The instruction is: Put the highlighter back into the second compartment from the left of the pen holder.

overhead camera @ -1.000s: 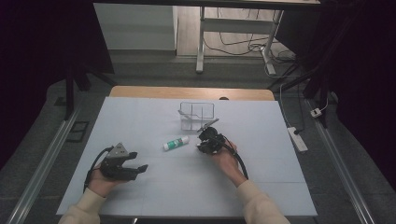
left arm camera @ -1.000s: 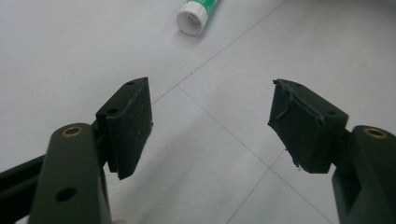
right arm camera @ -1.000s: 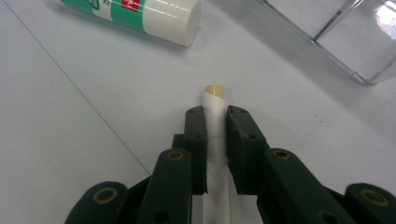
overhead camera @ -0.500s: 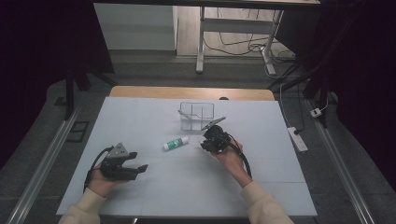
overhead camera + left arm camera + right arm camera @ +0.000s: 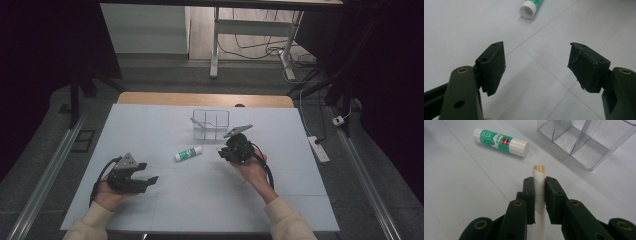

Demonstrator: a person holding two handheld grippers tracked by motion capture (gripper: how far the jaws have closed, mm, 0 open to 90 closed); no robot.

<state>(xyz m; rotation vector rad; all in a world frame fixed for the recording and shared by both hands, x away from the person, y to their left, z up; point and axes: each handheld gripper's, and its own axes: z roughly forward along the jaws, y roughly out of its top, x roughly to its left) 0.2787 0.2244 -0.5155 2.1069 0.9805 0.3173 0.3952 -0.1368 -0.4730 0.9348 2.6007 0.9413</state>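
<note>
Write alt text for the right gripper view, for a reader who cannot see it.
The right gripper clamps a slim white stick between its black jaws, above a white table. A green-and-white glue stick lies beyond it at left, and a clear divided box stands at upper right.

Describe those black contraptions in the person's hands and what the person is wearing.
Each hand carries a black two-jaw gripper, the left gripper and the right gripper. Each bears a grey three-cornered plate on top and trails a black cable. The jaws show brass-ringed holes and flat dark pads. The sleeves are cream-coloured.
</note>
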